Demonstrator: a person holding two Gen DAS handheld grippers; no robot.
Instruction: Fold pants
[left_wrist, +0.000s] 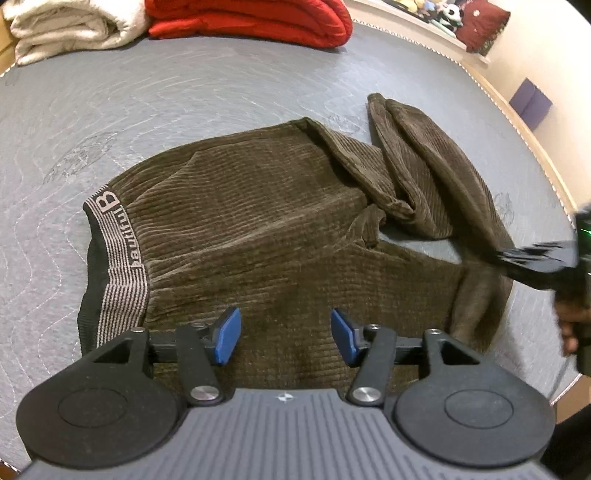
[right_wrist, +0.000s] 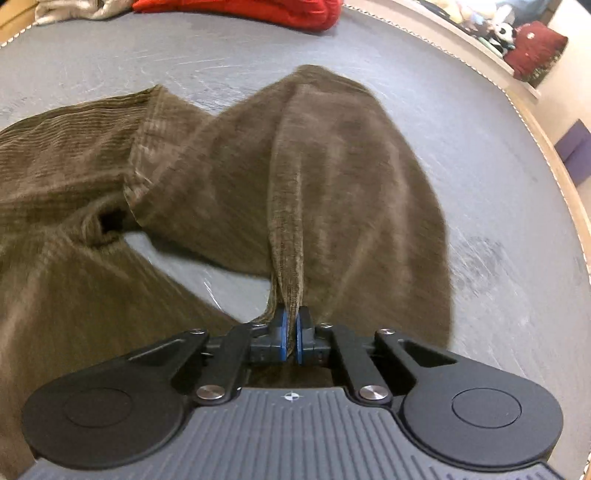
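Note:
Brown corduroy pants (left_wrist: 258, 229) lie on a grey quilted surface (left_wrist: 184, 99), their striped waistband (left_wrist: 118, 258) to the left and the legs bunched to the right. My left gripper (left_wrist: 286, 332) hovers over the seat of the pants, open, with bare cloth showing between its blue pads (left_wrist: 229, 334). My right gripper (right_wrist: 290, 332) is shut on a raised fold of a pant leg (right_wrist: 291, 221), which tents up from the surface. In the left wrist view the right gripper (left_wrist: 535, 258) shows blurred at the right edge, with a hand below it.
A folded white blanket (left_wrist: 74, 29) and a folded red one (left_wrist: 251, 18) lie at the far end. A ledge with plush toys (left_wrist: 439, 11) and a dark red pillow (left_wrist: 480, 22) runs along the far right. A purple box (left_wrist: 530, 103) sits beyond the surface's right edge.

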